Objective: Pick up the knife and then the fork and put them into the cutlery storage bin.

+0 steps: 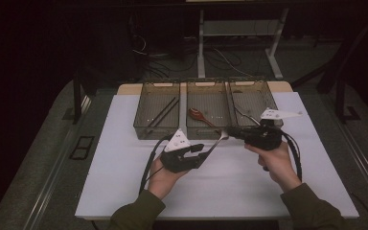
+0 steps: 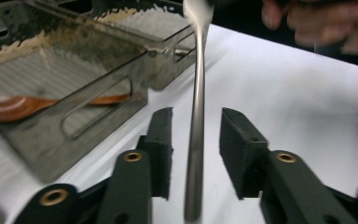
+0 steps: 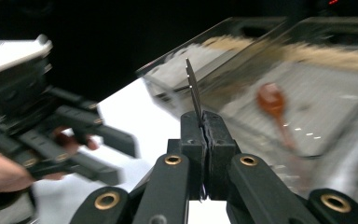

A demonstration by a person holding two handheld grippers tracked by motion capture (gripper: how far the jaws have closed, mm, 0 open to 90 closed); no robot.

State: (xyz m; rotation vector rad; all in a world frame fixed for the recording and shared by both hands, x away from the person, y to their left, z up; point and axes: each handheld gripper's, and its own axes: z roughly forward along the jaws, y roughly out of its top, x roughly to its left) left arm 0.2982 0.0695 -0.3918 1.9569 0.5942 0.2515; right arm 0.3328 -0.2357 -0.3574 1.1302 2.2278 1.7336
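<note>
Spoon (image 1: 215, 143) handover — spans both grippers, long axis running left to right.
Right gripper (image 3: 204, 122) clamped on bowl end; left gripper (image 2: 196, 140) pads apart around handle — not pressing.

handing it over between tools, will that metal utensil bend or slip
The metal utensil looks stiff: it spans both tools unbent. Its polished handle may slip. The right tool pinches it thin edge-on, so it may pivot; the left tool is open.

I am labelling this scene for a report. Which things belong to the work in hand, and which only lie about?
In the work:
- metal utensil, thin and silvery
- right gripper, shut on it
- left gripper, jaws apart around its handle

Lying about:
- wooden spoon in the middle bin
- black sticks in the left bin
- right bin
</note>
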